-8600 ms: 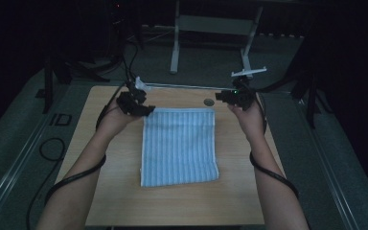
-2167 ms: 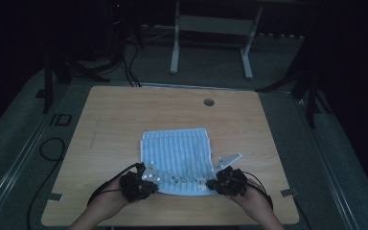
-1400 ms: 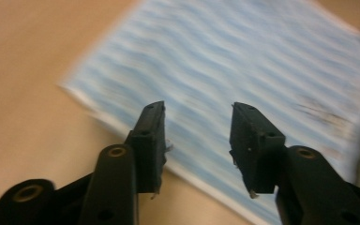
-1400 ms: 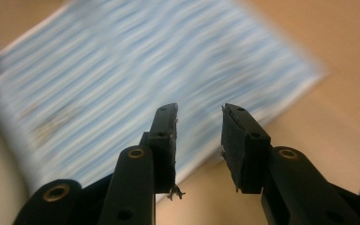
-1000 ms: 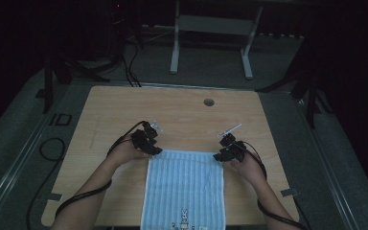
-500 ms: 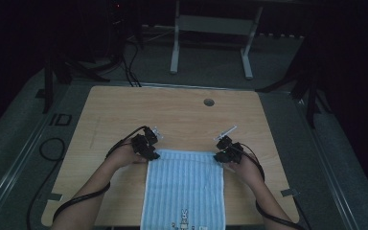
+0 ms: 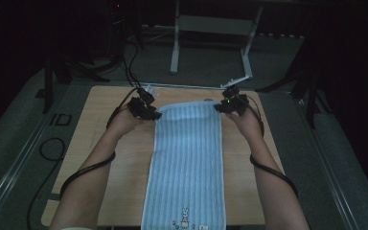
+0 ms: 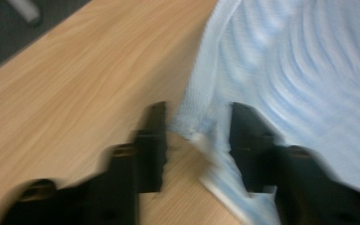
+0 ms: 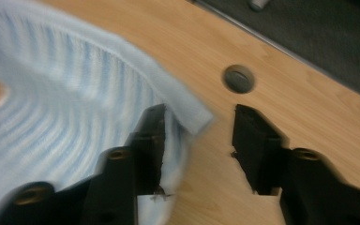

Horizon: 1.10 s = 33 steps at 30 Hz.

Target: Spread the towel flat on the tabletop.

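From above, the long light-blue striped cloth towel (image 7: 188,163) lies down the middle of the pale wooden tabletop (image 7: 96,143), its near end at the front edge; your left gripper (image 7: 143,108) and right gripper (image 7: 230,103) sit at its far corners; in the left gripper view the jaws stand parted, just opened, the towel corner (image 8: 194,129) loose between them; in the right gripper view the jaws likewise gape, the hem (image 9: 187,110) unclamped, near a round grey grommet (image 9: 238,78).

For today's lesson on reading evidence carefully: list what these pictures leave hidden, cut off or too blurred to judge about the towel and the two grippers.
- Towel: its near end is cut off by the high view's bottom edge.
- Left gripper: motion blur hides whether its pads press the towel corner.
- Right gripper: blur again; the grip is unclear.
- Rabbit print: too small for detail.
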Tool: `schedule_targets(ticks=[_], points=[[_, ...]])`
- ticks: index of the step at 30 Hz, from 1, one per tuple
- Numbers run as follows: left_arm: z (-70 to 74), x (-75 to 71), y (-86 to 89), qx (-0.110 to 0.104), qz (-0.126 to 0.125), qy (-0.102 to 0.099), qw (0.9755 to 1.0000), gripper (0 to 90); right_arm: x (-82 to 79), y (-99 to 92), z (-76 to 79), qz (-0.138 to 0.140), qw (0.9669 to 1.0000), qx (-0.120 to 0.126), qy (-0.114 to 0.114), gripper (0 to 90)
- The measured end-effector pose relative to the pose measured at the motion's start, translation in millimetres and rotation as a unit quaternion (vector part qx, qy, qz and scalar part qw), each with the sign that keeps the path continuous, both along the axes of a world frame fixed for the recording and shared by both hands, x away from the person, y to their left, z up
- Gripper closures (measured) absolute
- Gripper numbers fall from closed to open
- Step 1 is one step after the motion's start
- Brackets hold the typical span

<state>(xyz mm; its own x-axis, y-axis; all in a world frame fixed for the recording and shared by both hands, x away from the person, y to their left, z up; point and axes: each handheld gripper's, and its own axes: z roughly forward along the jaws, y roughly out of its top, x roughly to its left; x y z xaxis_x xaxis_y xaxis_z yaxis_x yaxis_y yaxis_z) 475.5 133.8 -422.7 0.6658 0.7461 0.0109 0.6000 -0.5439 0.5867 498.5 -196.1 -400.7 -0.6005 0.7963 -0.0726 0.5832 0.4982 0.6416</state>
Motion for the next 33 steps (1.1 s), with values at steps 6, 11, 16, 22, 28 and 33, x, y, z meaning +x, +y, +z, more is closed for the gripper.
schedule_targets(ticks=[6,11,16,22,28,33], points=[[-10.7,-1.7,5.3,-0.003,0.027,-0.009,0.9996,44.9,7.5,2.4,5.9,-0.017,0.9993,-0.013,0.031,55.4],[-32.1,-20.9,2.9,-0.029,0.003,0.005,0.9996,44.7,-7.2,7.3,-33.1,0.013,0.9968,-0.041,0.067,56.3],[-53.4,-43.1,-2.2,-0.031,-0.033,0.027,0.9986,43.4,-38.2,6.7,-73.9,0.041,0.9946,-0.034,0.089,65.5],[-92.7,-61.6,-11.7,-0.011,-0.061,0.071,0.9956,49.3,-72.4,2.8,-111.1,0.056,0.9901,-0.032,0.125,89.6],[-110.3,-61.4,-19.2,-0.007,-0.059,0.074,0.9954,46.2,-72.6,2.1,-126.2,0.051,0.9898,-0.037,0.127,86.0],[-111.2,-54.4,-22.8,-0.013,-0.048,0.071,0.9962,44.4,-56.4,0.9,-125.6,0.041,0.9906,-0.047,0.122,85.0]])
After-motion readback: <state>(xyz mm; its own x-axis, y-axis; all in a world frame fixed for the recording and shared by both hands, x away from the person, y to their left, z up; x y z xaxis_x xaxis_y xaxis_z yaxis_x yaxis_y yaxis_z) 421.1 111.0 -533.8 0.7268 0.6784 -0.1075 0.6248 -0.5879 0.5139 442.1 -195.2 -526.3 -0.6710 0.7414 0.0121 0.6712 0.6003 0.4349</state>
